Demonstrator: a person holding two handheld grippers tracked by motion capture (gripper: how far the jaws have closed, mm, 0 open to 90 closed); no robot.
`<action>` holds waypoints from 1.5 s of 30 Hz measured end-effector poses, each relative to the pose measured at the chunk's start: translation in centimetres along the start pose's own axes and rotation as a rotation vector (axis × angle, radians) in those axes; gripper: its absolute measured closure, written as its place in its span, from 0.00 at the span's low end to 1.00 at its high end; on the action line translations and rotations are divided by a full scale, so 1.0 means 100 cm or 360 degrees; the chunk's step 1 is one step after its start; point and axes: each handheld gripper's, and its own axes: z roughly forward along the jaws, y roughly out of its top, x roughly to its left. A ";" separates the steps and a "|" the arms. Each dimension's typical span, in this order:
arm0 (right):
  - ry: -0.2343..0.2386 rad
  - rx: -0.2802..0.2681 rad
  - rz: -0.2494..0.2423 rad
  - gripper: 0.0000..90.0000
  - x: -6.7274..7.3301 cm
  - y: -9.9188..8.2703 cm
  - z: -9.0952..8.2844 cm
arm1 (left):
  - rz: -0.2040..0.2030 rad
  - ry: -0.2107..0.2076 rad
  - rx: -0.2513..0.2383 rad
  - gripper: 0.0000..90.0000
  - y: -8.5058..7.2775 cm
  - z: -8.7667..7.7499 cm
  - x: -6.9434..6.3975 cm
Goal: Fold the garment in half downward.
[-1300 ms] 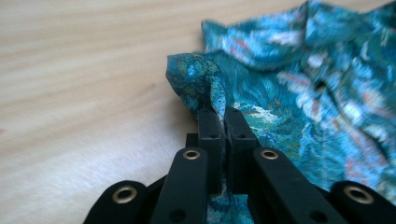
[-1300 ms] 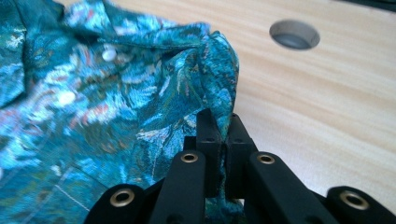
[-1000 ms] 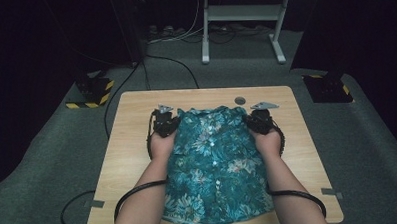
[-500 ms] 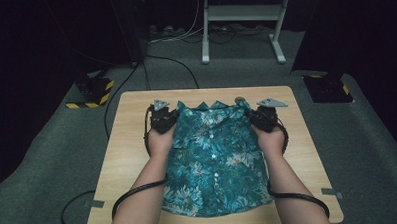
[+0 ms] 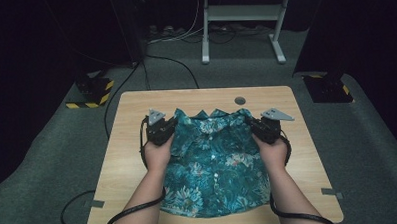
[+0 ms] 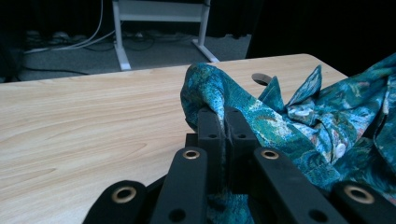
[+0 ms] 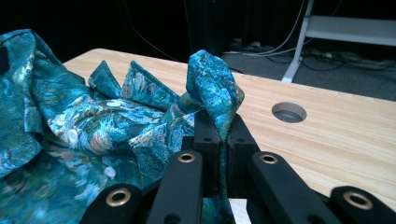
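One teal floral shirt (image 5: 213, 166) lies front-up on the counter (image 5: 122, 144), short-sleeved, buttoned, with pale buttons running down the middle placket. Print is blue-green leaves with lighter cream and rust flecks; fabric looks thin and a bit shiny. Collar points stand up as small triangles at the far edge of the shirt, on the side toward the round cable hole (image 5: 240, 100) in the counter. Hem is at the near edge of the counter, by the person's forearms. Long axis runs from the near counter edge to the far one, collar pointing away from the person, roughly centred across the counter's width.

Left gripper (image 5: 159, 131) sits at the shirt's left shoulder, jaws closed tight on a bunched fold of cloth; in the left gripper view the fabric humps up over the jaw tips (image 6: 223, 119) and is lifted off the wood. Right gripper (image 5: 264, 127) is at the shirt's right shoulder, jaws likewise clamped on a pinch of fabric that rises in a peak above them (image 7: 217, 123), the cable hole just beyond. Both shoulders are raised and crumpled, and the body of the shirt between the grippers and the hem lies mostly flat. Grey plates top both grippers; cables trail back past the shirt's hem.
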 end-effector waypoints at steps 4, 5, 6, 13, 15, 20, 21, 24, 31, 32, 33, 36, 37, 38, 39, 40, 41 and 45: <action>0.0003 -0.0014 -0.0002 0.95 0.007 -0.006 -0.014 | -0.0014 0.0001 0.0005 0.97 -0.010 -0.011 -0.005; 0.0005 -0.0019 -0.0002 0.95 0.008 -0.008 -0.017 | -0.0019 0.0006 0.0005 0.97 -0.013 -0.014 -0.007; 0.0010 -0.0025 0.0000 0.95 0.010 -0.010 -0.020 | -0.0025 0.0008 0.0000 0.97 -0.016 -0.017 -0.008; 0.0026 -0.0024 -0.0018 0.95 0.022 -0.028 -0.039 | -0.0116 0.0013 -0.0006 0.97 -0.042 -0.037 -0.011; 0.0044 -0.0019 -0.0022 0.95 0.027 -0.033 -0.043 | -0.0138 0.0015 -0.0010 0.97 -0.049 -0.043 -0.010; 0.0064 0.0006 -0.0029 0.95 0.034 -0.047 -0.052 | -0.0128 0.0010 0.0039 0.97 -0.066 -0.052 -0.014; 0.0068 0.0013 -0.0030 0.95 0.036 -0.050 -0.054 | -0.0121 0.0009 0.0049 0.97 -0.069 -0.054 -0.015; 0.0075 0.0038 -0.0038 0.94 0.039 -0.059 -0.060 | -0.0119 -0.0008 0.0082 0.97 -0.079 -0.059 -0.017; 0.0096 0.0083 -0.0024 0.94 0.044 -0.077 -0.072 | -0.0109 -0.0065 0.0140 0.97 -0.090 -0.068 -0.021; 0.0101 0.0095 -0.0029 0.94 0.045 -0.079 -0.073 | -0.0111 -0.0071 0.0151 0.97 -0.092 -0.069 -0.021; 0.0104 0.0107 -0.0029 0.94 0.046 -0.082 -0.075 | -0.0113 -0.0077 0.0163 0.97 -0.094 -0.070 -0.021; 0.0110 0.0123 -0.0039 0.94 0.048 -0.088 -0.079 | -0.0099 -0.0085 0.0196 0.96 -0.099 -0.072 -0.022; 0.0114 0.0130 -0.0035 0.93 0.048 -0.090 -0.081 | -0.0099 -0.0085 0.0203 0.96 -0.101 -0.073 -0.022; 0.0120 0.0140 -0.0033 0.93 0.048 -0.092 -0.082 | -0.0103 -0.0088 0.0211 0.96 -0.104 -0.074 -0.022; 0.0124 0.0151 -0.0034 0.93 0.049 -0.094 -0.083 | -0.0096 -0.0086 0.0224 0.96 -0.106 -0.074 -0.022; 0.0125 0.0162 -0.0035 0.93 0.049 -0.096 -0.084 | -0.0097 -0.0085 0.0236 0.96 -0.108 -0.075 -0.022; 0.0129 0.0175 -0.0034 0.93 0.049 -0.099 -0.084 | -0.0102 -0.0086 0.0246 0.96 -0.110 -0.075 -0.022; 0.0137 0.0240 -0.0017 0.93 0.049 -0.107 -0.085 | -0.0115 -0.0077 0.0308 0.95 -0.118 -0.075 -0.019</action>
